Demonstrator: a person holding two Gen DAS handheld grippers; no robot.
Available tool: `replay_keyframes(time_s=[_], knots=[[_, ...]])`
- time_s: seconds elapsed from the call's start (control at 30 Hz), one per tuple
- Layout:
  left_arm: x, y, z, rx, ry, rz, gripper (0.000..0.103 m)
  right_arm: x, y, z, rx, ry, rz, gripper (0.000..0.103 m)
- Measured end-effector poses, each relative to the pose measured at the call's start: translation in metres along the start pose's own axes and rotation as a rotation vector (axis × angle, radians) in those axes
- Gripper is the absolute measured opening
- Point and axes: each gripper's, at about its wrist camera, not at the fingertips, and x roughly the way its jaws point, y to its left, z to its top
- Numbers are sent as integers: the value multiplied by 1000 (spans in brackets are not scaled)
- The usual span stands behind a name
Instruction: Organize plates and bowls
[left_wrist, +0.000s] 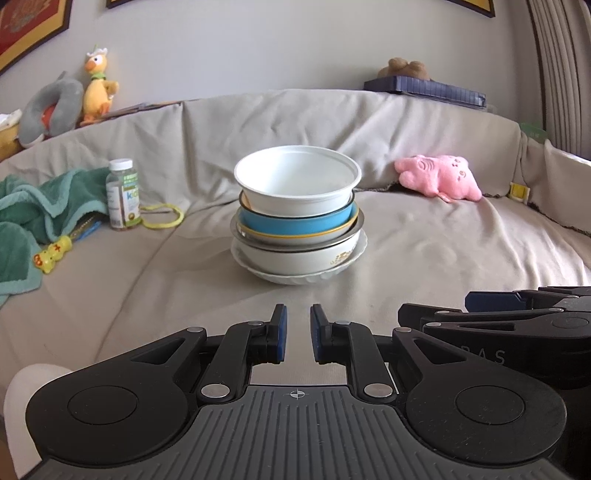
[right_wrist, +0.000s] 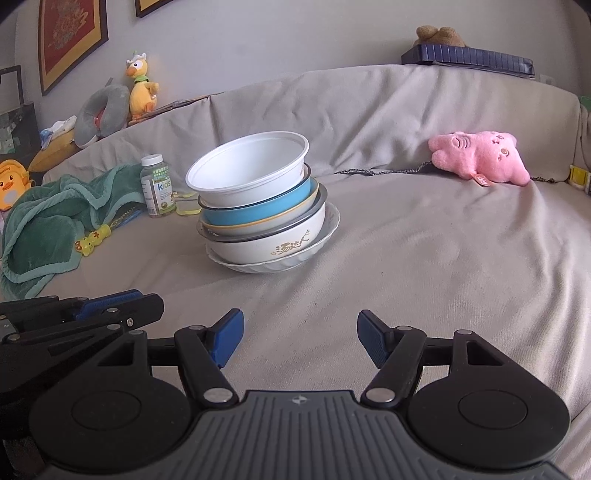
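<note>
A stack of dishes stands on the beige sofa cover ahead of both grippers. On top is a white plastic bowl (left_wrist: 295, 181) (right_wrist: 247, 173). Under it come a blue bowl (left_wrist: 291, 222) (right_wrist: 258, 212), a metal bowl, a white printed bowl (right_wrist: 273, 245) and a scalloped white plate (left_wrist: 295, 277) (right_wrist: 280, 265) at the bottom. In the right wrist view the stack leans left. My left gripper (left_wrist: 297, 312) is shut to a narrow slit with nothing in it, short of the stack. My right gripper (right_wrist: 299, 321) stands open and empty beside it.
A green blanket (left_wrist: 33, 218), a vitamin bottle (left_wrist: 123, 192) and a yellow toy (left_wrist: 51, 256) lie left of the stack. A pink plush (left_wrist: 439, 177) lies at the right. The sofa back (left_wrist: 295, 118) rises behind, with soft toys and a dark book on it.
</note>
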Motion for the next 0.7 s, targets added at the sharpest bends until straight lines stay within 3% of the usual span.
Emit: replay_keyframes(time_s=[0.7], knots=[[1,1,0,-10,11,7,16,-1,-1,0,1,6,6,69]])
